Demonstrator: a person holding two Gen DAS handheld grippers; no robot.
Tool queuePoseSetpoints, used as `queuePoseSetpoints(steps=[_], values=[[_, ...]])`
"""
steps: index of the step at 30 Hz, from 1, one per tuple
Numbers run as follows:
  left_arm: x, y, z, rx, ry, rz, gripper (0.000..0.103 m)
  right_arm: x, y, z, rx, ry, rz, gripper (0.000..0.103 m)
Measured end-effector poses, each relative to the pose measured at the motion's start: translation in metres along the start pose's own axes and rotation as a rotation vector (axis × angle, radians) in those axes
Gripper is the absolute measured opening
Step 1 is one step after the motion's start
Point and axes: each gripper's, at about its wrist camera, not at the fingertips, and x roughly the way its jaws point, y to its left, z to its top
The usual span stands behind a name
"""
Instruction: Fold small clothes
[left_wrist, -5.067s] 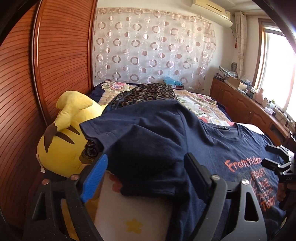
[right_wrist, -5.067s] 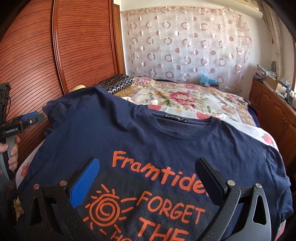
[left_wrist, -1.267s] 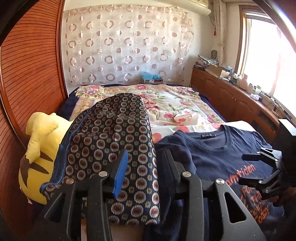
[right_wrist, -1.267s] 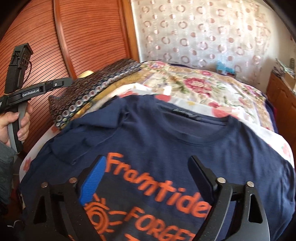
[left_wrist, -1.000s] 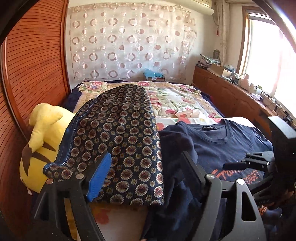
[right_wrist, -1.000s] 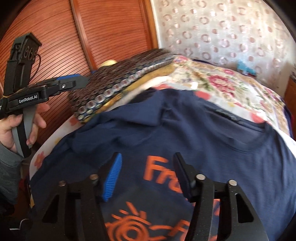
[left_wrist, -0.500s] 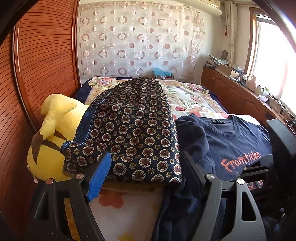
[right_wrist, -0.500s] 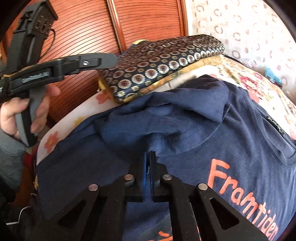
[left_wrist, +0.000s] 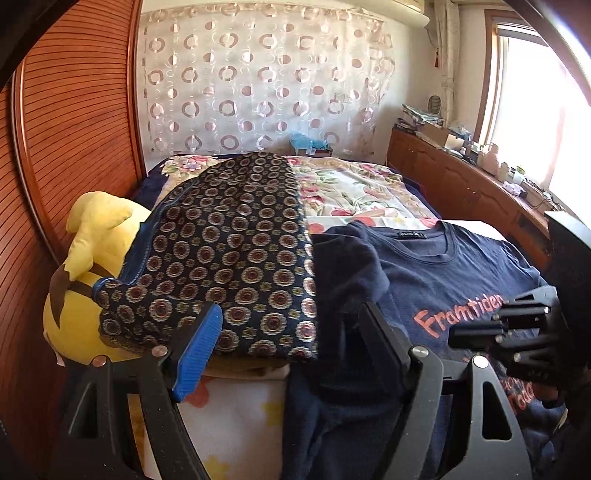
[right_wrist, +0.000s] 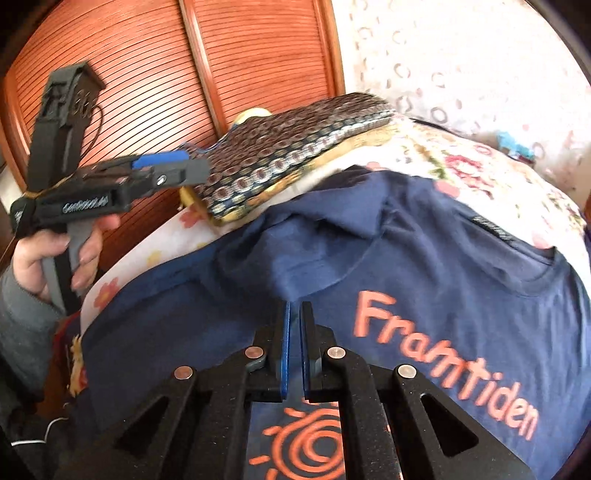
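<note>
While the navy T-shirt (right_wrist: 424, 266) lies face-up across the near end of the bed (left_wrist: 354, 192), its sleeve turned in toward the chest, the right gripper (right_wrist: 293, 314) sits with jaws almost together at the sleeve's edge; whether cloth is pinched between them cannot be told. The left gripper (left_wrist: 291, 332) hovers wide and empty over the shirt's side edge. A clean fold likely needs both tongs to pinch the limp, creasing jersey at matching points and lift evenly. Beside it lie a folded medallion-print garment (left_wrist: 229, 266) and a plush yellow toy (left_wrist: 92, 258).
</note>
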Motion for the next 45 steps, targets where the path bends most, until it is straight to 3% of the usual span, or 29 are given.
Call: queuePoseSetpoints(steps=[8, 11, 13, 25, 34, 37, 45], values=[[0.011, -0.027, -0.002, 0.038, 0.027, -0.049, 0.077, -0.035, -0.030, -0.009, 0.072, -0.063, -0.121, 0.009], [0.017, -0.039, -0.003, 0.054, 0.041, -0.071, 0.077, -0.049, -0.045, -0.016, 0.099, -0.079, -0.168, 0.023], [0.022, -0.049, -0.003, 0.069, 0.054, -0.089, 0.077, -0.056, -0.053, -0.019, 0.117, -0.083, -0.193, 0.042], [0.052, -0.096, -0.004, 0.142, 0.120, -0.158, 0.077, -0.135, -0.109, -0.075, 0.315, -0.097, -0.446, 0.045], [0.077, -0.118, -0.004, 0.176, 0.180, -0.167, 0.077, -0.178, -0.125, -0.120, 0.445, -0.075, -0.587, 0.049], [0.083, -0.126, -0.006, 0.193, 0.197, -0.170, 0.077, -0.190, -0.124, -0.133, 0.485, -0.055, -0.613, 0.049], [0.099, -0.140, -0.008, 0.226, 0.227, -0.173, 0.077, -0.195, -0.118, -0.124, 0.560, -0.018, -0.624, 0.049]])
